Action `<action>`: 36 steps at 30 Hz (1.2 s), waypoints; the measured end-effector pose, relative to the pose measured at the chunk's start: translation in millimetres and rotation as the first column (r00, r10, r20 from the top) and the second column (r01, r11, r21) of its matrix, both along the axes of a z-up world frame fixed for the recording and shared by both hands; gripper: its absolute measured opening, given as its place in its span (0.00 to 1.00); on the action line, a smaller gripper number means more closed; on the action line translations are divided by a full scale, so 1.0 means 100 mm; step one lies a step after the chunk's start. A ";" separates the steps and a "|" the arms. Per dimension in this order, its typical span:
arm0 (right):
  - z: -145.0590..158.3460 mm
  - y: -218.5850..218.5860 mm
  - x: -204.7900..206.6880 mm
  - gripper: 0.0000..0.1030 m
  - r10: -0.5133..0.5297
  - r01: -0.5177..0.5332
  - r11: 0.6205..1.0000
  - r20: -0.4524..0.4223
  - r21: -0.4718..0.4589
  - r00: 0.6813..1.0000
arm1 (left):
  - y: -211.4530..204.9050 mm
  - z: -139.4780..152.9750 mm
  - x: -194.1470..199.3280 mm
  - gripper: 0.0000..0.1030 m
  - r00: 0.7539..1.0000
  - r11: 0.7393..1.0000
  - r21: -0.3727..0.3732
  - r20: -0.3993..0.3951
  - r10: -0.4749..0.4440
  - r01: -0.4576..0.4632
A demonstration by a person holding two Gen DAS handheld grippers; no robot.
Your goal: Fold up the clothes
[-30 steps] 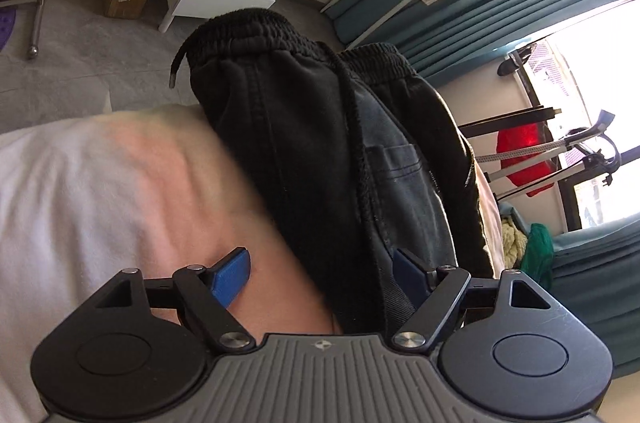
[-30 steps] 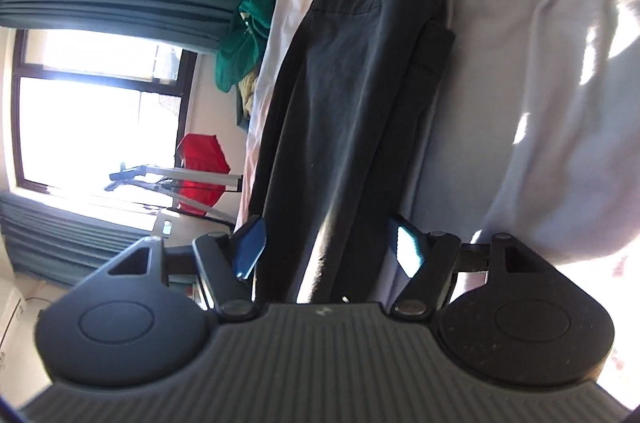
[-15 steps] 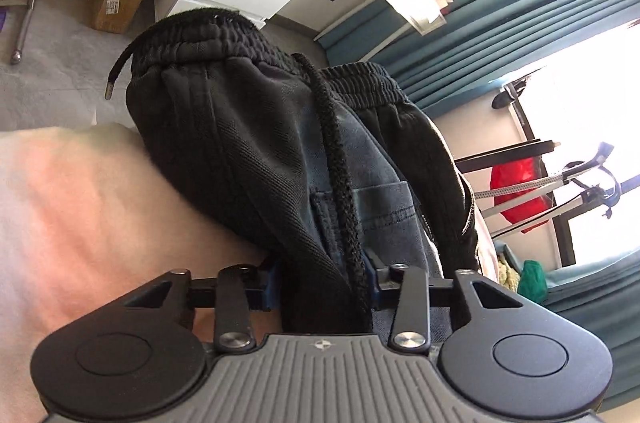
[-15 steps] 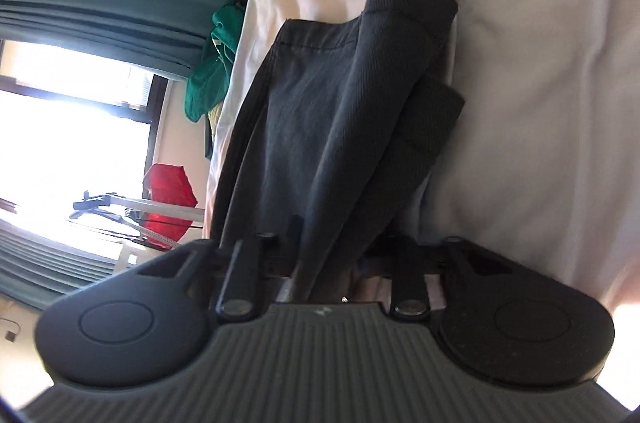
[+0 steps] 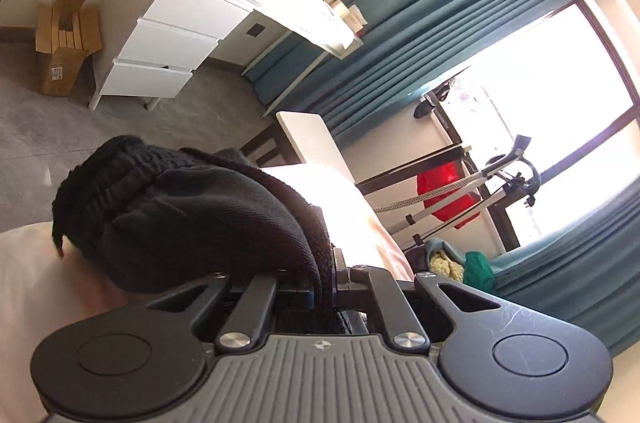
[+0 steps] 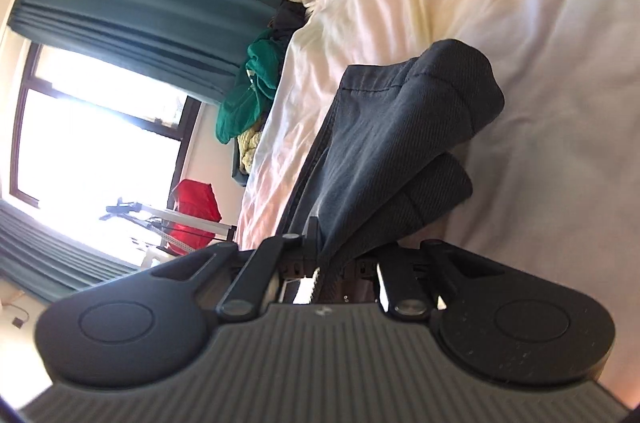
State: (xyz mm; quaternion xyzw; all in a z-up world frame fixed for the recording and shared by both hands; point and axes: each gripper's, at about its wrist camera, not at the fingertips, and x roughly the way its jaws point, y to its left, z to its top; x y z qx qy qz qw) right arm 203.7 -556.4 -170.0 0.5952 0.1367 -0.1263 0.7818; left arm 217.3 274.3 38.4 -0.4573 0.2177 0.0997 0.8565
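Both grippers, open a second ago, have since closed on the dark trousers (image 5: pixel 192 219) and lifted them partly off the bed (image 6: pixel 540 23). Left gripper (image 5: pixel 323 287) pinches the waistband end, jaws nearly shut on bunched cloth and drawstring; right gripper (image 6: pixel 326 263) pinches the leg end, whose cuffs droop onto the bed. Trousers run lengthwise between the grippers, so I judge the fold turns on bringing these ends together.

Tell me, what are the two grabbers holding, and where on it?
Both hold the dark trousers. The left hand-held gripper is shut on the waistband end, by the drawstring. The right hand-held gripper is shut on the leg end, near the cuffs.
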 end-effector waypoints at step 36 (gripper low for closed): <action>-0.38 -0.39 -1.15 0.40 -0.009 0.019 0.993 -0.083 0.115 0.997 | -0.53 0.12 -2.47 0.86 0.980 0.842 0.509 -0.171 -0.106 0.180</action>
